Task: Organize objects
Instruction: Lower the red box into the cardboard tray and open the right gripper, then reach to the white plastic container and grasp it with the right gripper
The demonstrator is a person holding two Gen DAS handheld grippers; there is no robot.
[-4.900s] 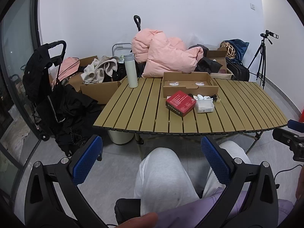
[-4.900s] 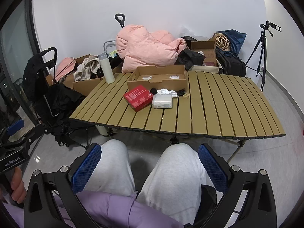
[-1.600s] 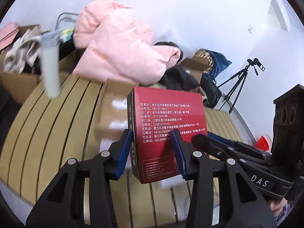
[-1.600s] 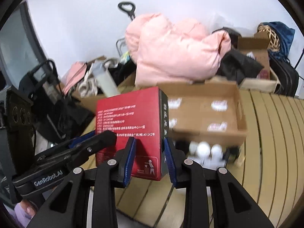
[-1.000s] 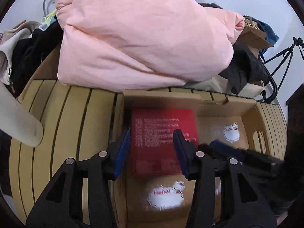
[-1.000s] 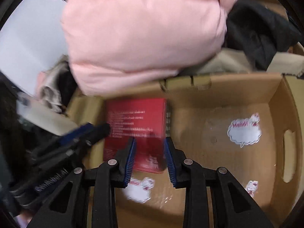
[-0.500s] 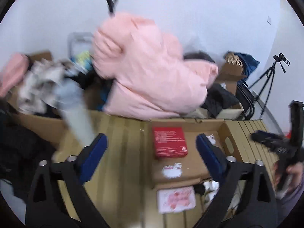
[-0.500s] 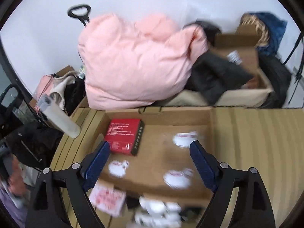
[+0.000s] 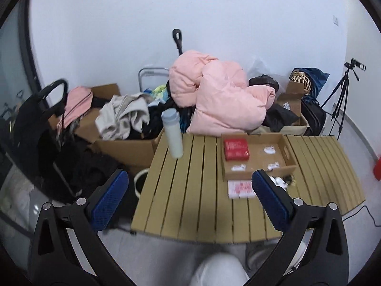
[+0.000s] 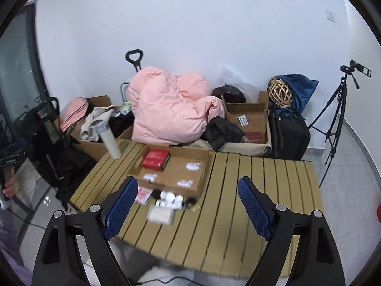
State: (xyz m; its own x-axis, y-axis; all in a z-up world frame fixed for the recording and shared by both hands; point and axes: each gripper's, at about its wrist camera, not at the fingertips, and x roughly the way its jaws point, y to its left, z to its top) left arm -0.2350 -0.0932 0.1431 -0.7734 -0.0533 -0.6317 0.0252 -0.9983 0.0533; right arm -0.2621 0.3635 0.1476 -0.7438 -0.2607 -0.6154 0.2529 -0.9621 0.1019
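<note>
A red box [image 9: 236, 149] lies in the far left corner of an open cardboard tray [image 9: 289, 151] on the slatted wooden table [image 9: 190, 190]. It also shows in the right wrist view [image 10: 155, 159], inside the same tray [image 10: 201, 176]. In front of the tray lie a pink-printed packet [image 9: 240, 189], small white jars [image 10: 169, 197] and a white packet [image 10: 160, 214]. My left gripper [image 9: 188, 201] is open and empty, held back off the table's near edge. My right gripper [image 10: 188, 208] is open and empty above the table's near part.
A white bottle [image 9: 173, 136] stands at the table's far left. Behind the table are a pink down jacket [image 10: 166, 114], cardboard boxes of clothes [image 9: 123, 128], a black bag [image 10: 289, 133] and a tripod [image 10: 338, 119]. A black stroller [image 9: 35, 128] stands left.
Both grippers held the red box, set it down in the tray, opened and let go. They have since pulled back from the table, now far from the tray.
</note>
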